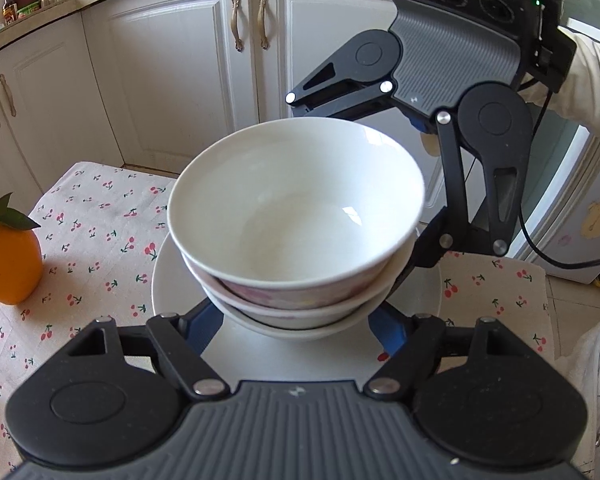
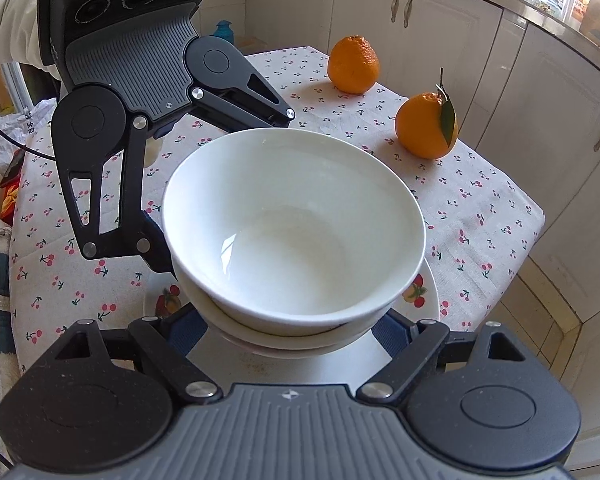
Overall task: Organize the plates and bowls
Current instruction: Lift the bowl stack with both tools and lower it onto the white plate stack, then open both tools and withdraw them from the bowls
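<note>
A stack of white bowls point(image 1: 296, 216) stands on a white plate point(image 1: 172, 280) on the cherry-print table. It also shows in the right wrist view point(image 2: 296, 224), on the fruit-patterned plate point(image 2: 420, 292). My left gripper point(image 1: 300, 324) is open, its blue fingers point(image 1: 204, 328) on either side of the stack's base. My right gripper point(image 2: 292, 332) is open too, its fingers point(image 2: 392, 334) flanking the stack from the opposite side. Each gripper shows in the other's view, behind the bowls. Fingertips are hidden under the bowls.
Two oranges point(image 2: 354, 64) point(image 2: 426, 126) sit on the tablecloth point(image 2: 480, 200) past the bowls; one with a leaf shows at the left point(image 1: 8, 264). White kitchen cabinets point(image 1: 172, 68) stand behind the table. The table edge point(image 2: 536, 216) drops off at right.
</note>
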Demonstrator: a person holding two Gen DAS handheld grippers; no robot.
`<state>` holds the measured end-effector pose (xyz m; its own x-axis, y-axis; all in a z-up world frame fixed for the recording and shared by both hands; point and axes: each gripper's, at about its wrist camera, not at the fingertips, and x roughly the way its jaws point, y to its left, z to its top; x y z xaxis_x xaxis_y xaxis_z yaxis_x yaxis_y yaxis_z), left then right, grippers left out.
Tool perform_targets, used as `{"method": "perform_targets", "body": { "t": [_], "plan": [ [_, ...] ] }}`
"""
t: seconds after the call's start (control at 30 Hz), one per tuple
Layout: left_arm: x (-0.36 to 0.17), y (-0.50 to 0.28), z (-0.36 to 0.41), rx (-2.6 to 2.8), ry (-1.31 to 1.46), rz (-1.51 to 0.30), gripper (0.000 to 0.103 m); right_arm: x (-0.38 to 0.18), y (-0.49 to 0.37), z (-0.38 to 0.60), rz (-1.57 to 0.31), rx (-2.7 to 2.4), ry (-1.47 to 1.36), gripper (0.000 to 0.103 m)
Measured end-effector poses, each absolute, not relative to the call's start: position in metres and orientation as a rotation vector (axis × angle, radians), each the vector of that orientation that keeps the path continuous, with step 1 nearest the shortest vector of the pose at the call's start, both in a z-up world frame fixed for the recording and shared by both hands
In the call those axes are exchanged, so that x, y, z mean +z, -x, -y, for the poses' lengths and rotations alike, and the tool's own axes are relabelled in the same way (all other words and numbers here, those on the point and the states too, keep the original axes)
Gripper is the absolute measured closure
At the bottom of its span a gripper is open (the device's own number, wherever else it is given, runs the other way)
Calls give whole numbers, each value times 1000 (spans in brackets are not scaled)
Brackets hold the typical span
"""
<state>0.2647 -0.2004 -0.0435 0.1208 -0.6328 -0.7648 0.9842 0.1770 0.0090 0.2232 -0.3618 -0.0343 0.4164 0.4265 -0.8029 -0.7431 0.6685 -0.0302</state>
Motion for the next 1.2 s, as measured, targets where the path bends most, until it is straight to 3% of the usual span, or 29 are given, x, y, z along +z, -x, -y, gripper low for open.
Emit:
{"method": "perform_targets", "body": {
  "t": [0.53, 0.7, 1.03, 1.2],
  "plan": [
    [-43, -261, 198, -1278, -623, -687, 23, -36, -225, 365, -862, 756, 388, 12],
    [-36, -253, 192, -1233, -607, -633, 11, -31, -217, 364, -826, 727, 395, 1],
    [-14, -212, 135, -1022, -381, -517, 2, -9, -161, 356, -772, 462, 370, 0],
    [-8, -180, 112, -851, -268, -410, 0, 1, -129, 348, -762, 143, 146, 0]
  ]
}}
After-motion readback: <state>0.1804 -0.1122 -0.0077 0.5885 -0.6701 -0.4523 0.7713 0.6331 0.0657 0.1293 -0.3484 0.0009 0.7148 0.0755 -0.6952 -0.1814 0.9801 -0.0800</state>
